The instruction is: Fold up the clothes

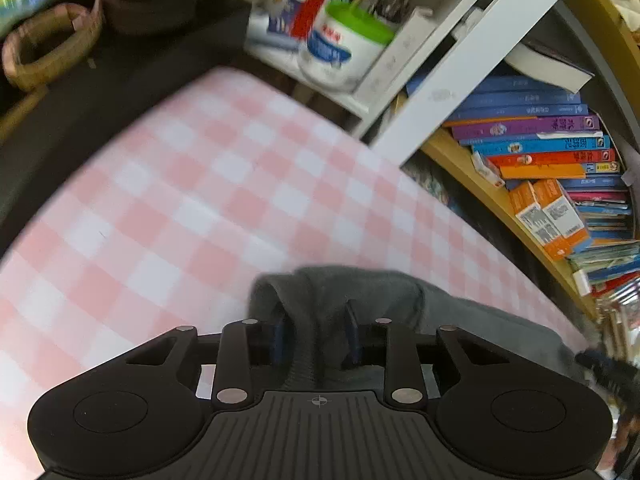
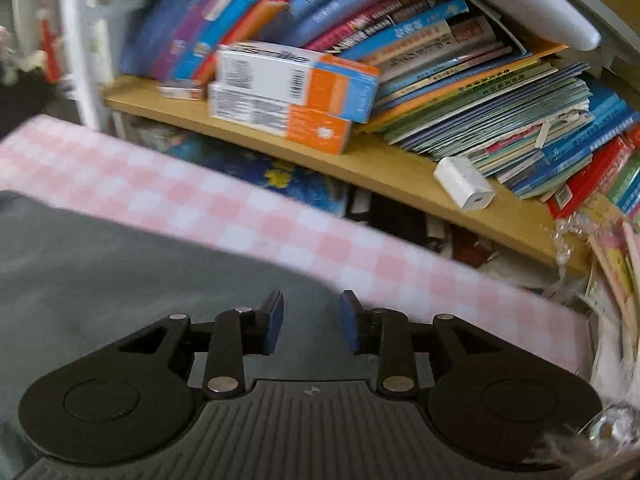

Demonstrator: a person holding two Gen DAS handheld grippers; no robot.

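Observation:
A grey garment (image 1: 360, 296) lies on the pink-and-white checked tablecloth (image 1: 192, 184). In the left wrist view a bunched fold of it sits between the blue-padded fingers of my left gripper (image 1: 316, 332), which is shut on it and holds it just above the cloth. In the right wrist view the same grey garment (image 2: 120, 264) spreads flat over the checked cloth (image 2: 200, 196). My right gripper (image 2: 311, 320) hovers above its far edge with its jaws apart and nothing between them.
A wooden shelf (image 2: 360, 164) crammed with books runs along the table's far edge, with orange boxes (image 2: 296, 96) and a white charger (image 2: 464, 184) on it. A white tub with a green lid (image 1: 344, 44) and a woven basket (image 1: 44, 48) stand beyond the table's far left end.

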